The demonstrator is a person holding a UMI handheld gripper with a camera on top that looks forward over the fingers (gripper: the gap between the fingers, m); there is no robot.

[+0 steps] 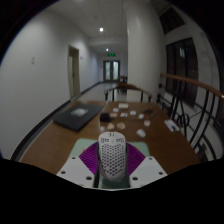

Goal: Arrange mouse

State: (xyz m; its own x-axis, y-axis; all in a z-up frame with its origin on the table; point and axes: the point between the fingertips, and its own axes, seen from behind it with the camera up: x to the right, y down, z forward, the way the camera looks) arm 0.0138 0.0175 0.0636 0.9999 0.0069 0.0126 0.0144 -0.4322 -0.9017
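Observation:
A white mouse with a perforated honeycomb shell sits between my gripper's two fingers, pointing away from me. The purple pads press against both of its sides, so the gripper is shut on it. The mouse is held above the near end of a long wooden table. The fingertips are hidden behind the mouse.
A dark closed laptop lies on the table to the left, beyond the mouse. Several small white items are scattered further along the table. A railing runs on the right, and a corridor with doors lies beyond.

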